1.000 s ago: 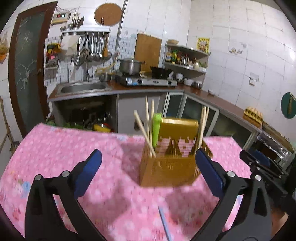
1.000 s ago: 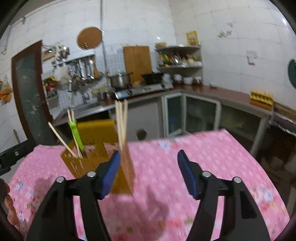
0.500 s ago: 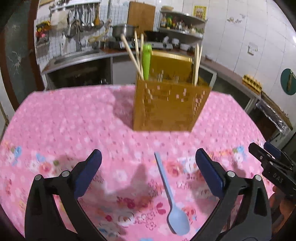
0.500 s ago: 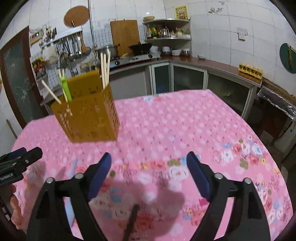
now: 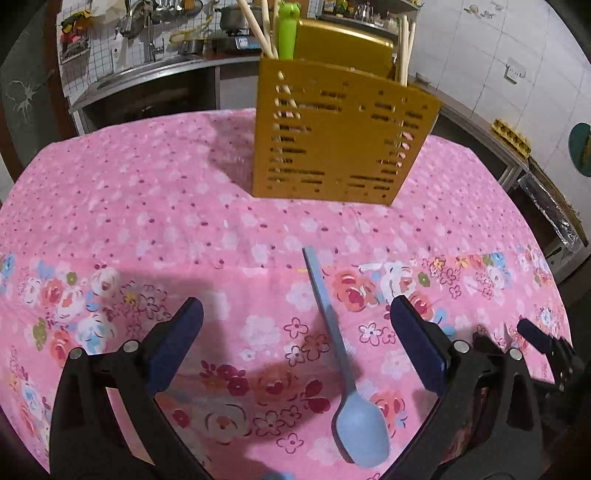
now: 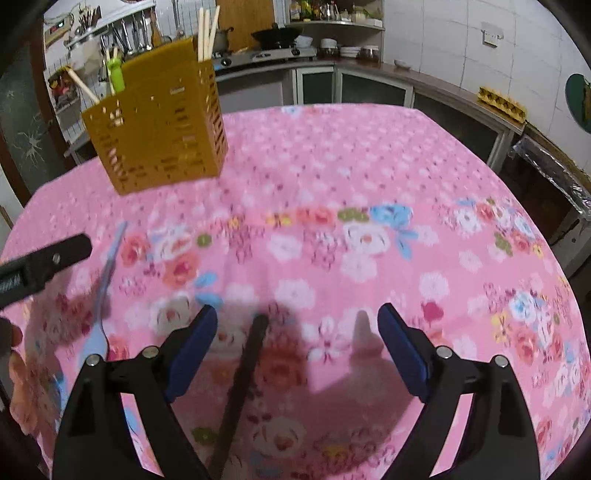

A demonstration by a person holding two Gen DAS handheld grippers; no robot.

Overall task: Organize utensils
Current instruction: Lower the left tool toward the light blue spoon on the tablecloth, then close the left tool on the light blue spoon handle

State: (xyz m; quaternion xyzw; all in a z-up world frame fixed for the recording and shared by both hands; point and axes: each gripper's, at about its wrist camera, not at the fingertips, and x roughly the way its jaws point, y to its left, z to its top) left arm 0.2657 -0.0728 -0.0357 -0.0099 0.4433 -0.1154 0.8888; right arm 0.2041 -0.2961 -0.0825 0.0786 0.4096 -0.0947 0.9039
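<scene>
A yellow slotted utensil holder [image 5: 343, 136] [image 6: 159, 129] stands on the pink flowered tablecloth, with chopsticks [image 5: 256, 27] and a green handle [image 5: 288, 29] sticking out. A light blue spoon [image 5: 345, 369] [image 6: 101, 295] lies flat on the cloth, bowl toward me. My left gripper [image 5: 295, 347] is open and hangs over the spoon, whose handle runs between the blue fingers. A dark stick-like utensil [image 6: 240, 387] lies on the cloth between the fingers of my right gripper [image 6: 297, 343], which is open and holds nothing.
The table's edge [image 5: 517, 206] curves round at the right. Behind it run a kitchen counter with a sink [image 5: 147, 72], a stove [image 6: 273, 53] and shelves. The other gripper shows at the side of each view [image 5: 546, 354] [image 6: 44, 262].
Both grippers have tipped downward and sunk toward the cloth. The spoon and the dark utensil have come into view between the fingers. The right jaws stand wider than a second ago.
</scene>
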